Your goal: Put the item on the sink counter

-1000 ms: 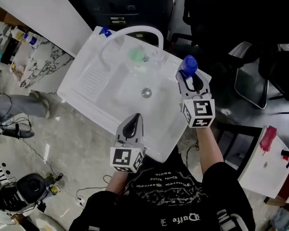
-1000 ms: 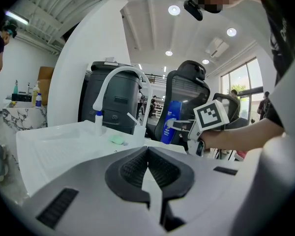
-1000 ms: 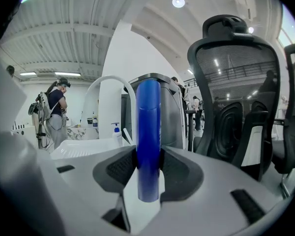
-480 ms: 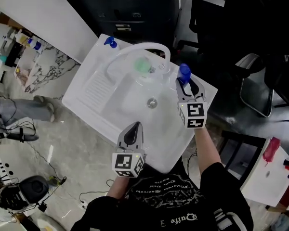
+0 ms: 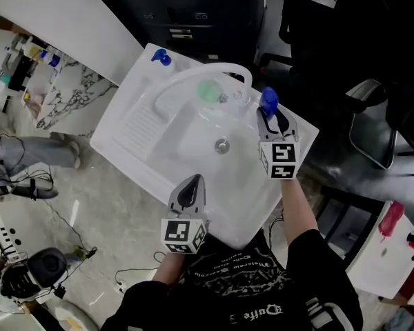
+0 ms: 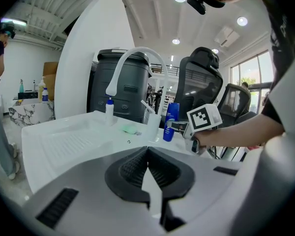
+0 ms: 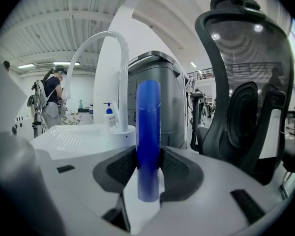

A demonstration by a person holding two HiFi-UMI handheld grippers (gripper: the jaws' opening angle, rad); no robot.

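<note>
though illegible, label (image 6: 171, 116) on blue bottle (image 7: 148, 136)

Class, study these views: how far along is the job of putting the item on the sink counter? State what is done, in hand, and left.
Done: the blue bottle is gripped upright in the right claw. In hand: it is over the sink counter beside the faucet; whether its base touches is unclear. Left: set it down, open the claw. The left claw is shut, empty.
</note>
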